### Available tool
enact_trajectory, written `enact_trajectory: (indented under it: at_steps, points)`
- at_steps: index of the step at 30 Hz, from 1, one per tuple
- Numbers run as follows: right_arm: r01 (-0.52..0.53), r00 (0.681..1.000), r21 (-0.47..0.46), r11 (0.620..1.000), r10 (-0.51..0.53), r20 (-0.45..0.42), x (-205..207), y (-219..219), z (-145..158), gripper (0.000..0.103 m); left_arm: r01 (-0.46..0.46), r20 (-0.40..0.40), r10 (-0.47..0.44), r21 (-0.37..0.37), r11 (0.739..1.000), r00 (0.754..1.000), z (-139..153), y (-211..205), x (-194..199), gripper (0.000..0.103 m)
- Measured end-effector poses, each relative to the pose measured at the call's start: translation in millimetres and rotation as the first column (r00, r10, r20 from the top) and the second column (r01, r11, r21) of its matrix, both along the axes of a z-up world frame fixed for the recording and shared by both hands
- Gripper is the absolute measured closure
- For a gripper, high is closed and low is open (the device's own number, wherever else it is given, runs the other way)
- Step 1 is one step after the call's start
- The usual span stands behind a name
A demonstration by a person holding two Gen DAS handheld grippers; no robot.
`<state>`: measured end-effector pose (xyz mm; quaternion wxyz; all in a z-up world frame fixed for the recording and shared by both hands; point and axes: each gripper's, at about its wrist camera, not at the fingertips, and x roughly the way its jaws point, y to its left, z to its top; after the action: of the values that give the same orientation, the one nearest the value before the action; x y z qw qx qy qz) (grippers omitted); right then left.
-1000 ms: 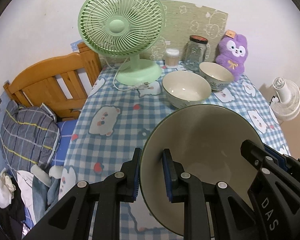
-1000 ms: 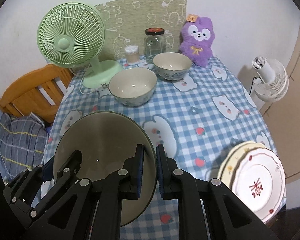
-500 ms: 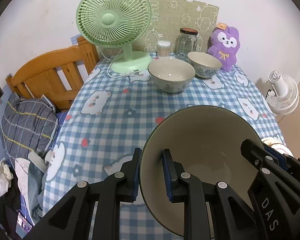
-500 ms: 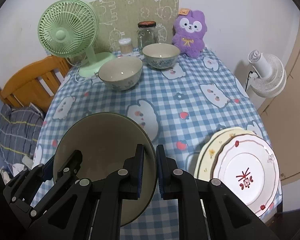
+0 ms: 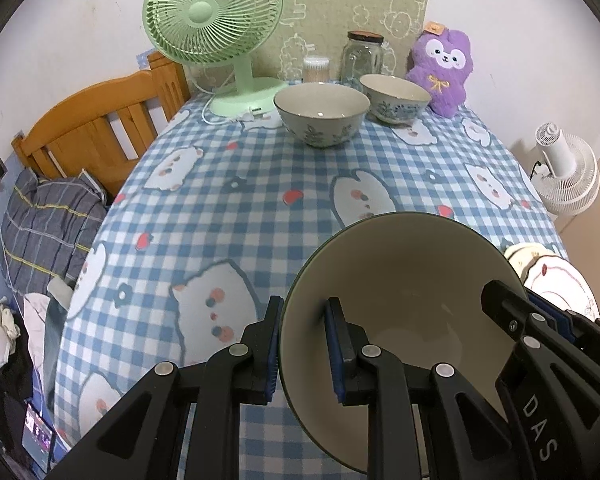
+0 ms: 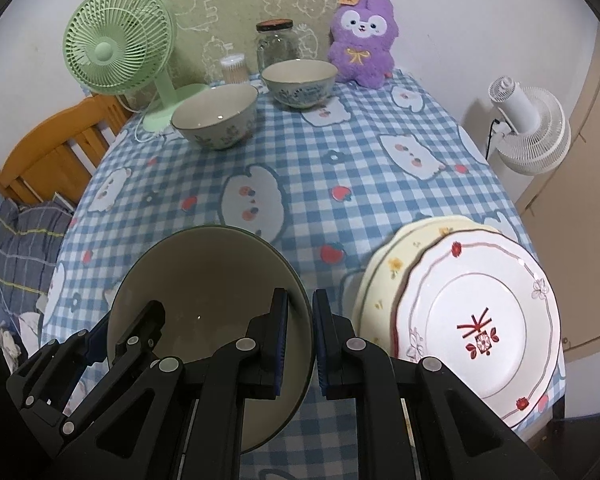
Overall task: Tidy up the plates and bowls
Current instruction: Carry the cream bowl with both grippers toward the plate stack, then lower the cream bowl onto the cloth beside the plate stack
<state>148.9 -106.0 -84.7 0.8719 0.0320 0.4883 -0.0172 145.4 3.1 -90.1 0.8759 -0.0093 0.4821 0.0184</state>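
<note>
A large dark-rimmed cream bowl (image 5: 404,280) is held over the near part of the checked table. My left gripper (image 5: 302,340) is shut on its left rim, and my right gripper (image 6: 300,338) is shut on its right rim; the bowl also shows in the right wrist view (image 6: 204,280). Two floral bowls (image 5: 321,114) (image 5: 396,98) stand at the far side. A stack of plates (image 6: 472,320), a red-patterned white one on top, lies at the near right edge.
A green desk fan (image 5: 216,24), a glass jar (image 5: 362,58), a cotton-swab tub (image 5: 316,69) and a purple plush (image 5: 444,68) line the back of the table. A wooden bed frame (image 5: 96,128) is at the left, a white fan (image 6: 528,128) at the right.
Both grippers, carrying the large bowl together, have drawn back toward the near edge; the far bowls and fan look smaller, and the plate stack has come fully into the right view.
</note>
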Motion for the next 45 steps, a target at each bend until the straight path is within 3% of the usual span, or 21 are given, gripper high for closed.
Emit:
enact_trajectory:
  at_steps: [31,39,41,43,45]
  points:
    - [-0.047,0.998,0.002,0.999,0.047,-0.042,-0.6,-4.4,-26.3,0.087,-0.057,-0.031,0.056,-0.003,0.998,0.998,-28.8,-8.3,-10.1,0.084]
    - [-0.109,0.991,-0.009,0.994,0.108,-0.083,5.1,-3.0,-28.0,0.079,-0.037,-0.081,0.035,-0.017,0.999,0.996,-30.4,-10.2,-7.8,0.061]
    - [-0.114,0.991,-0.011,0.993,0.112,-0.074,4.4,-3.4,-24.2,0.059,-0.040,-0.088,0.038,-0.022,0.999,0.995,-29.3,-9.2,-8.2,0.047]
    - [-0.108,0.993,-0.021,0.994,0.107,-0.049,2.5,-4.8,-17.9,0.047,-0.047,-0.075,0.045,-0.028,0.998,0.996,-25.2,-7.3,-10.0,0.044]
    - [-0.112,0.993,-0.019,0.994,0.111,-0.035,2.5,-5.2,-10.9,0.046,-0.056,-0.067,0.054,-0.032,0.998,0.996,-21.7,-4.7,-10.4,0.040]
